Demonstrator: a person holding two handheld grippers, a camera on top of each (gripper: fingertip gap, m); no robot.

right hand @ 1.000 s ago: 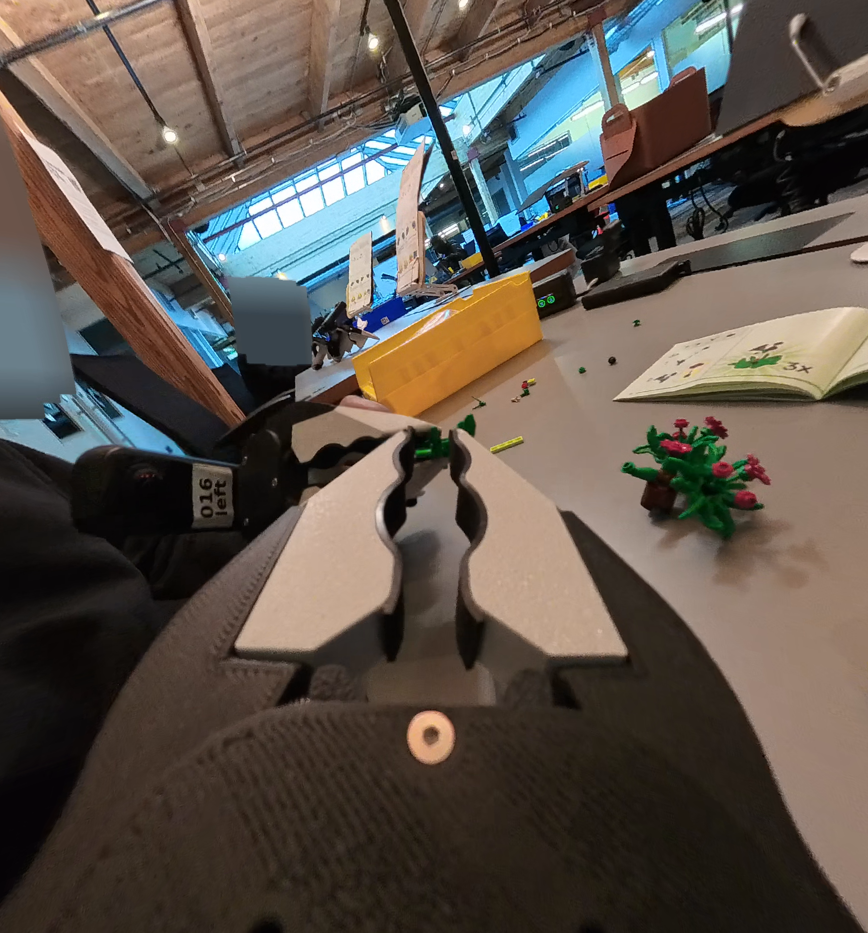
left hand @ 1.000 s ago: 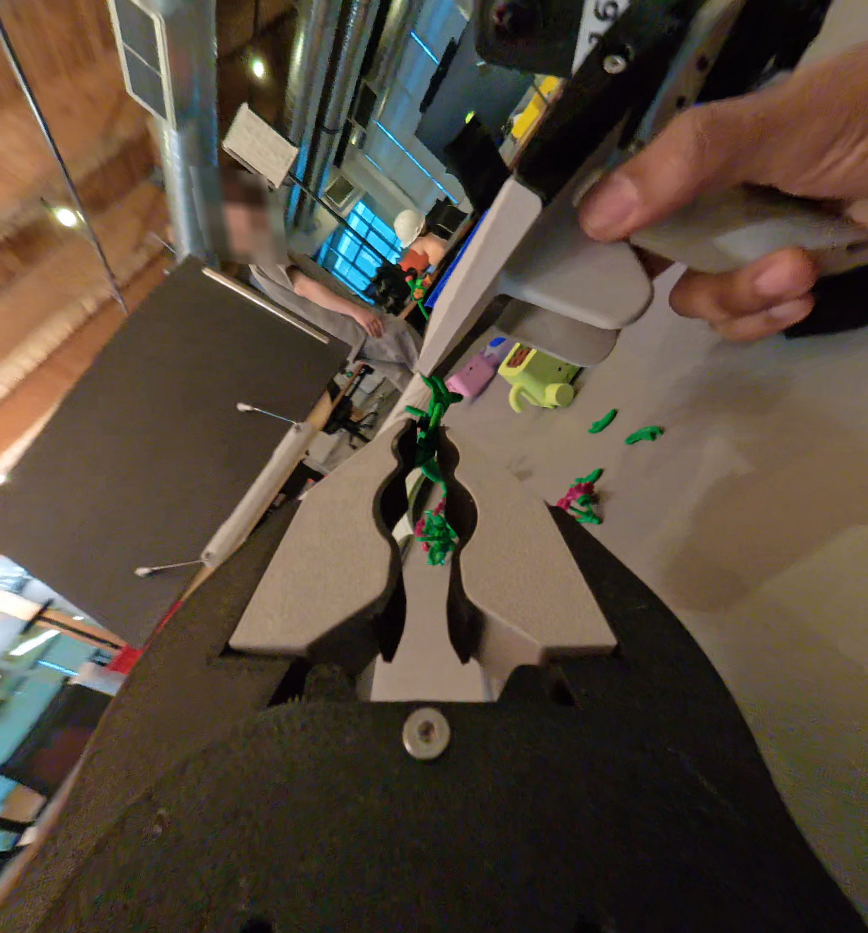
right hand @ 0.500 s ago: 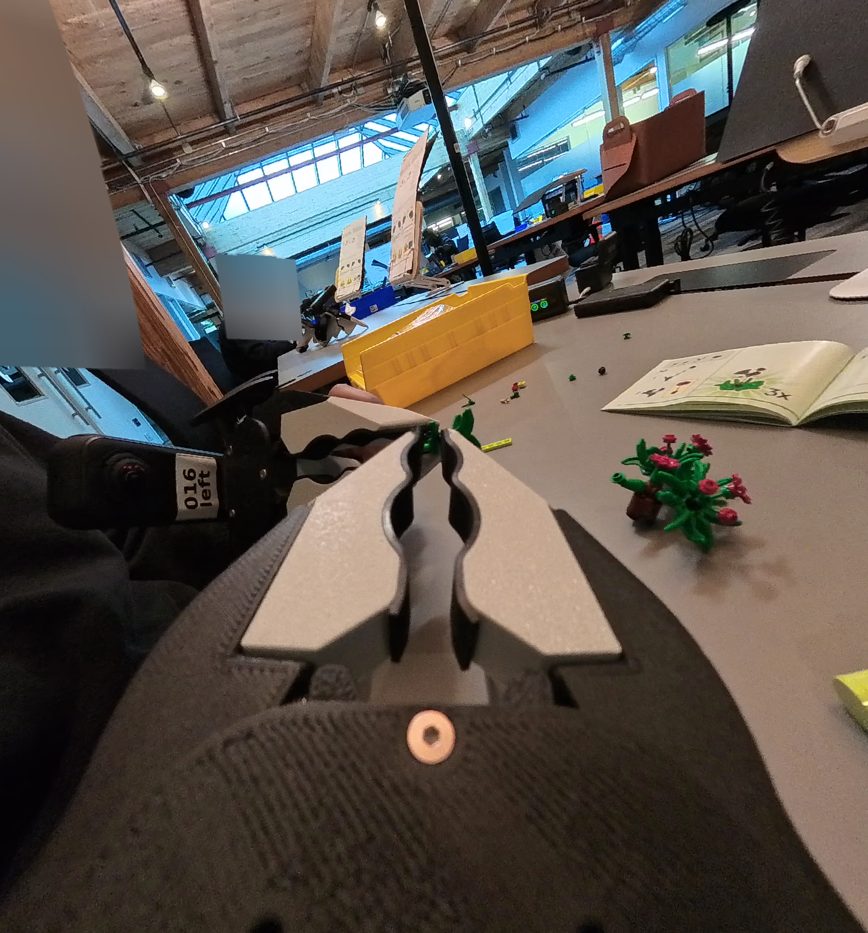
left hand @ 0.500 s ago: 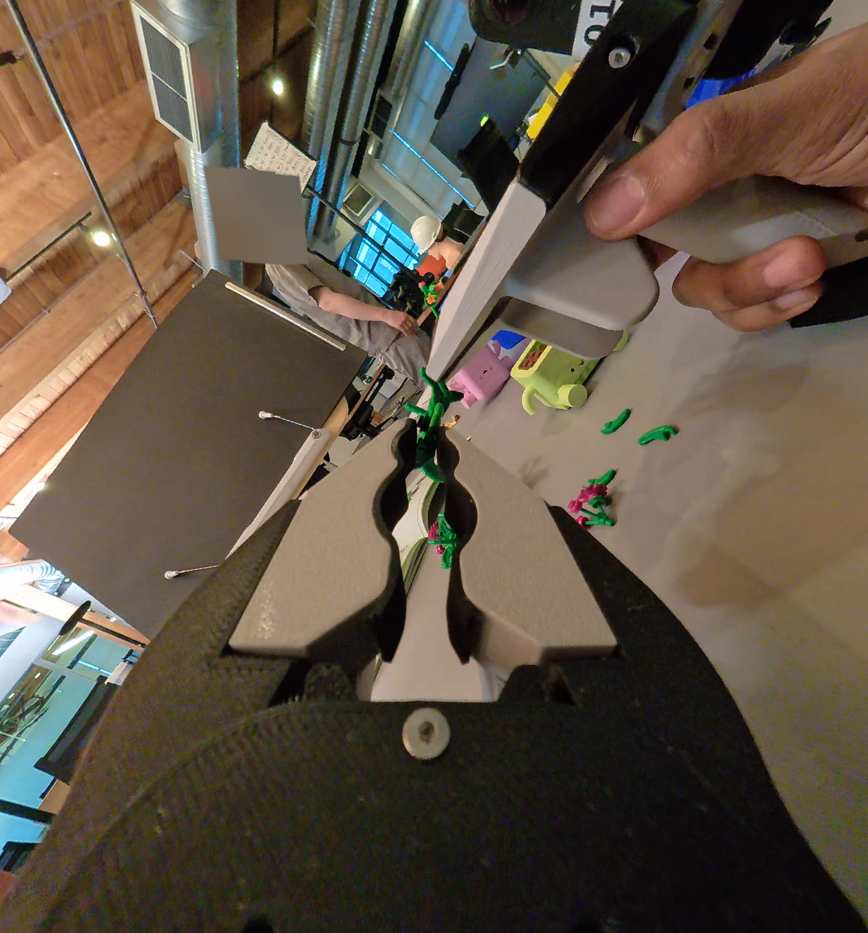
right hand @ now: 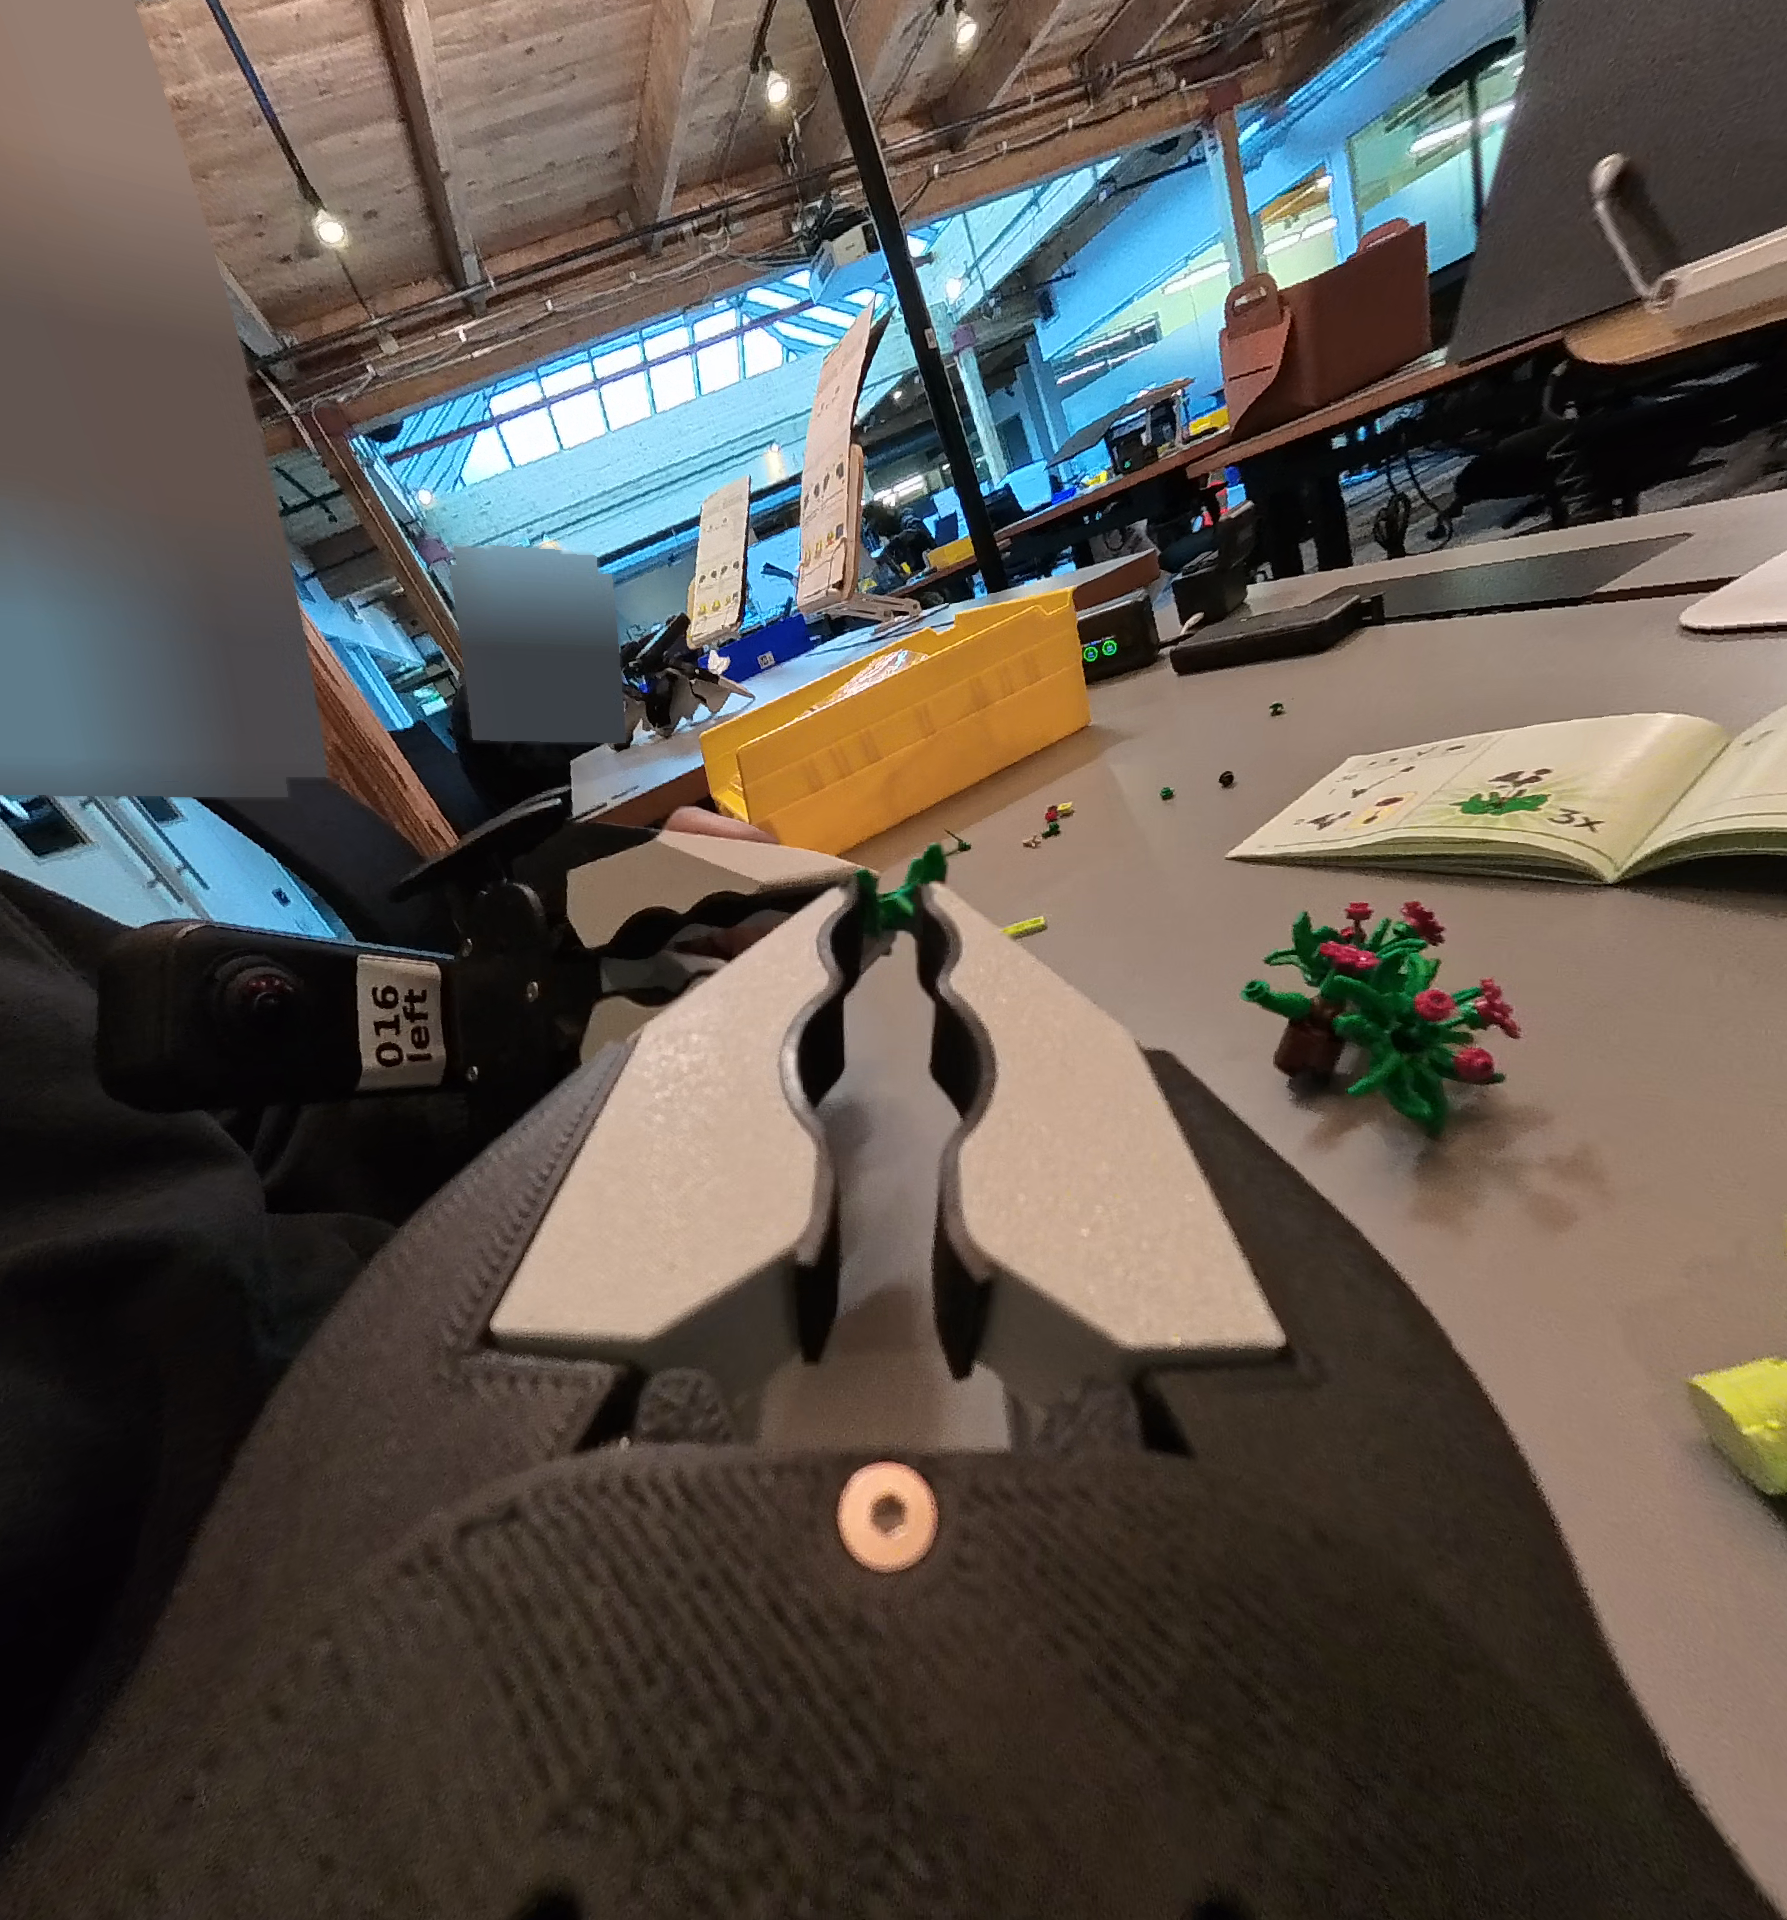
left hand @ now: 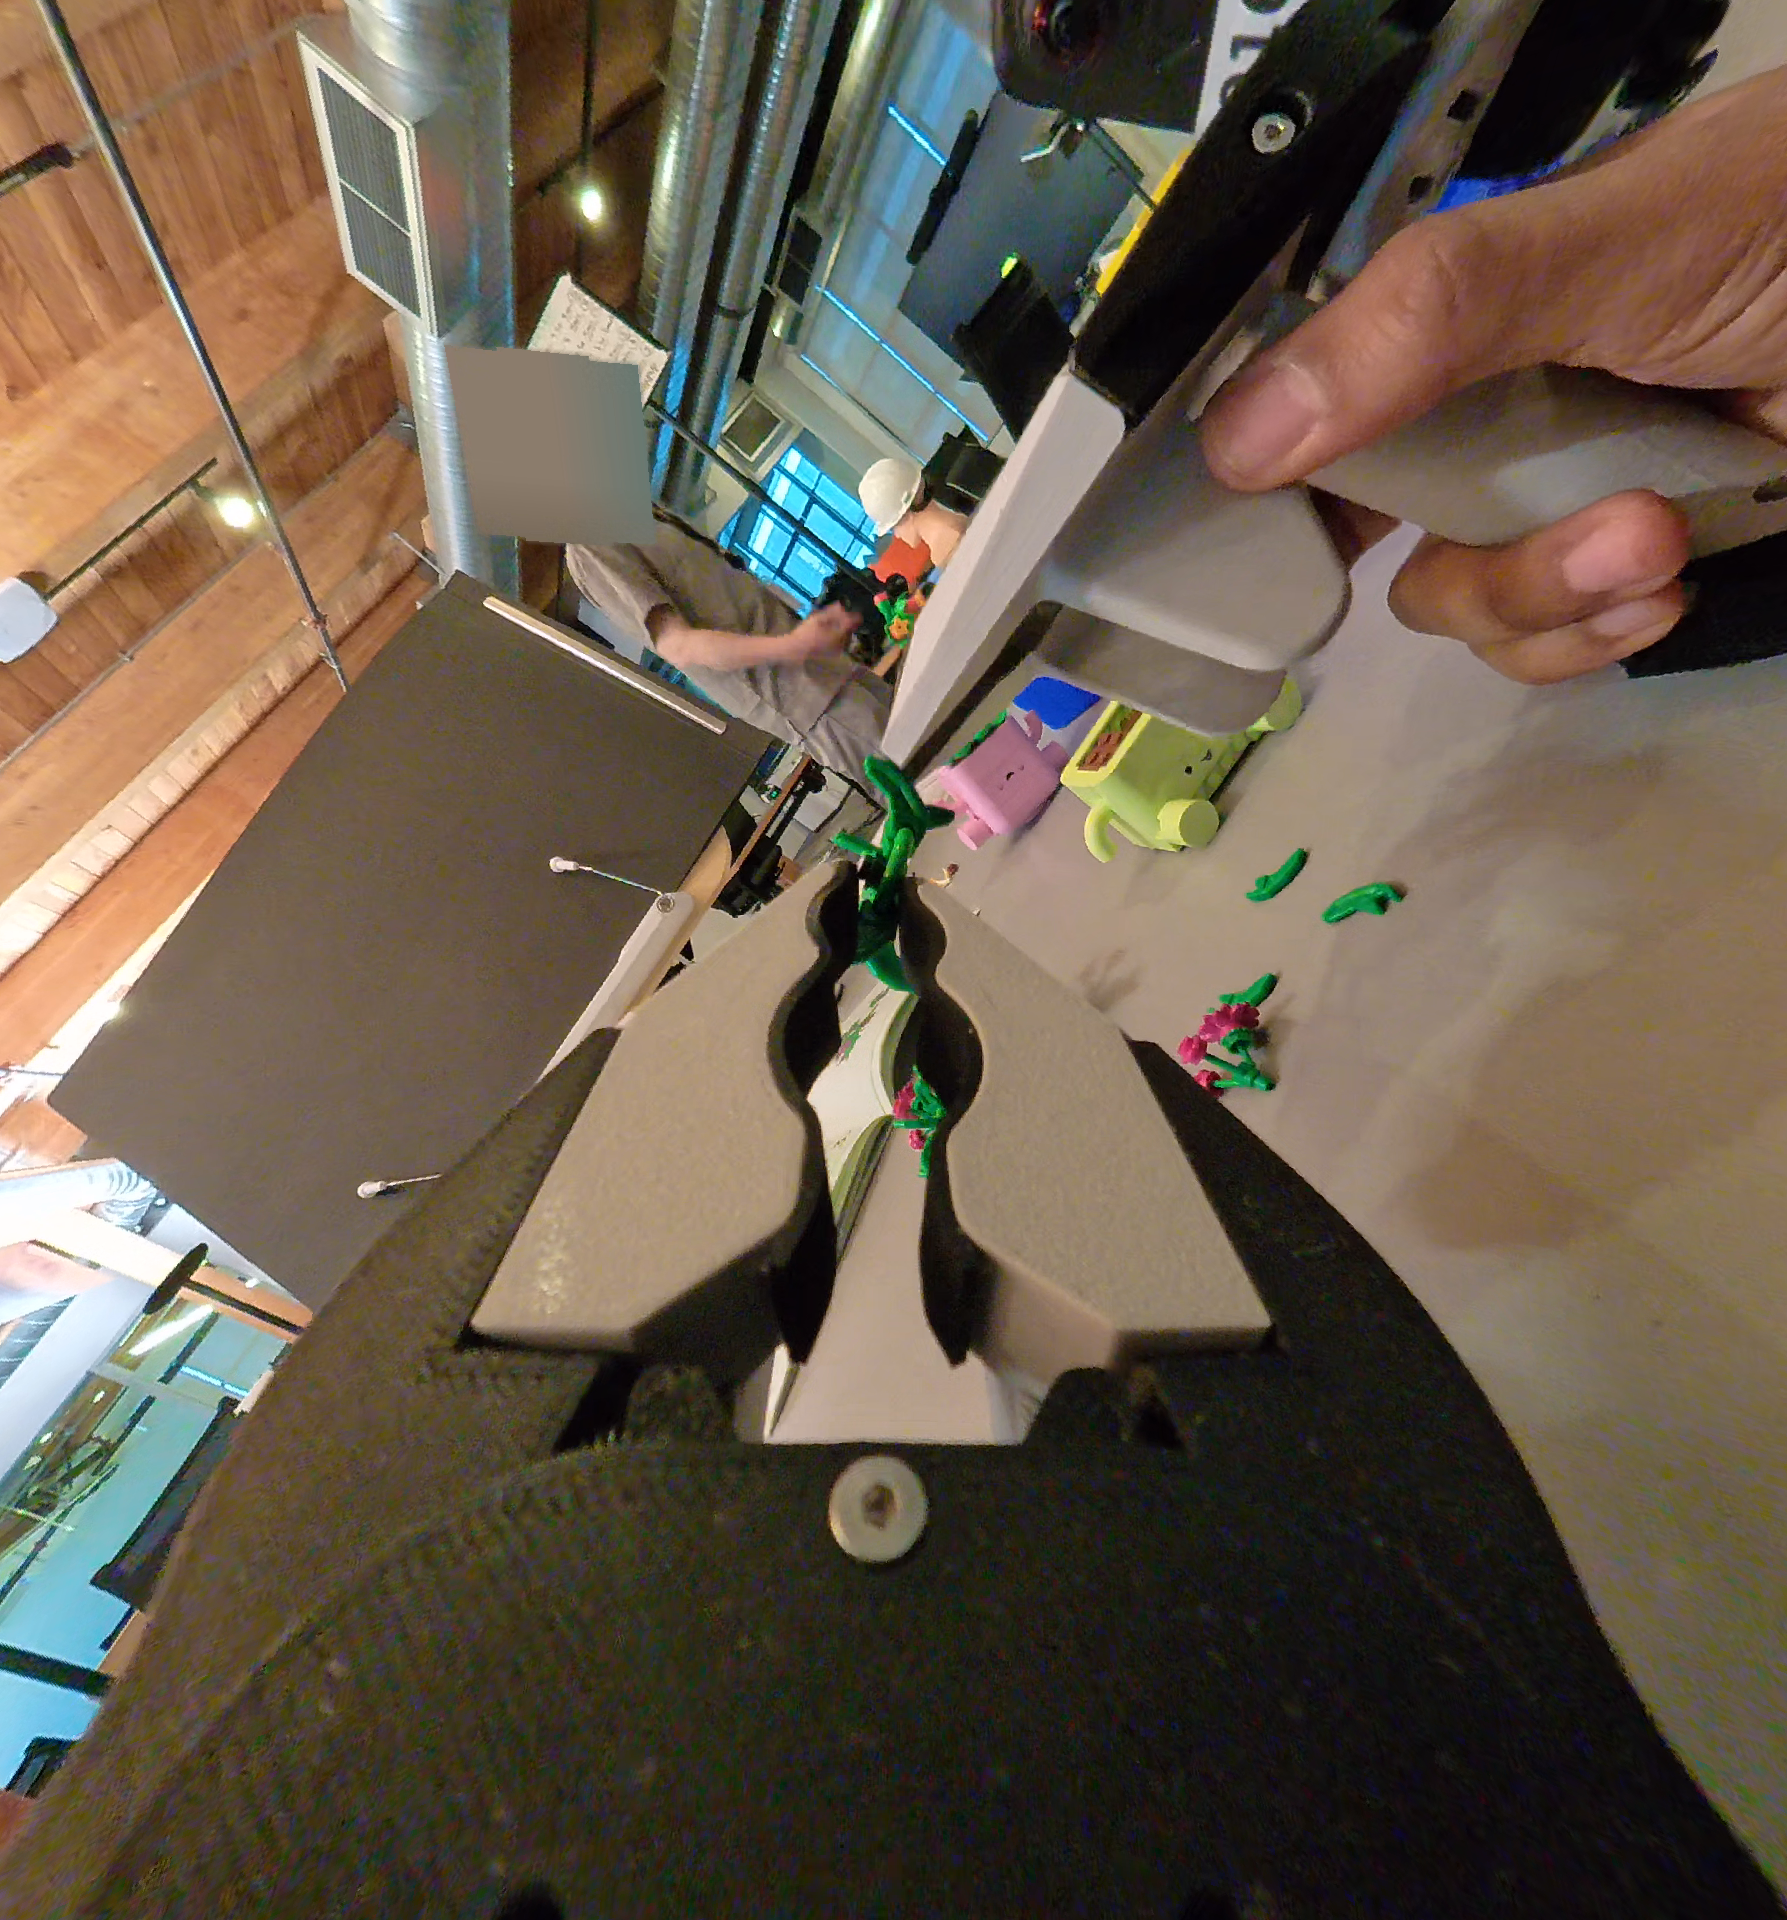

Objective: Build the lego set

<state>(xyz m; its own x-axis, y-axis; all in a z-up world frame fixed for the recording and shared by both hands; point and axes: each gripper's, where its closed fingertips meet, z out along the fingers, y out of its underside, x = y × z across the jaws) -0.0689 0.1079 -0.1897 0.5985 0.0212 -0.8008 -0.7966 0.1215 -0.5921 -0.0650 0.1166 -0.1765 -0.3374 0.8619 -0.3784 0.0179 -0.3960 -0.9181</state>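
Observation:
My left gripper point(left hand: 881, 902) is shut on a green lego stem point(left hand: 894, 831) that sticks out past its tips, held above the grey table point(left hand: 1491, 1143). My right gripper point(right hand: 894, 906) meets it tip to tip, with its jaws closed on the stem's leafy end point(right hand: 904, 896). The right gripper also shows in the left wrist view point(left hand: 1128, 561), held by a hand. The left gripper also shows in the right wrist view point(right hand: 660, 925). A built lego plant with pink flowers point(right hand: 1388, 1029) lies on the table to the right.
An open instruction booklet point(right hand: 1543, 800) and a yellow bin point(right hand: 899, 727) lie farther back. A lime-green figure point(left hand: 1159, 774), a pink figure point(left hand: 1003, 779), loose green leaves point(left hand: 1362, 902) and a small pink flower sprig point(left hand: 1227, 1044) sit on the table. People are in the background. My two grippers' fingertips are within a few centimetres of each other.
My right gripper's jaws have narrowed and closed on the green stem's end. Both grippers shifted slightly while staying tip to tip. The left gripper kept its grip.

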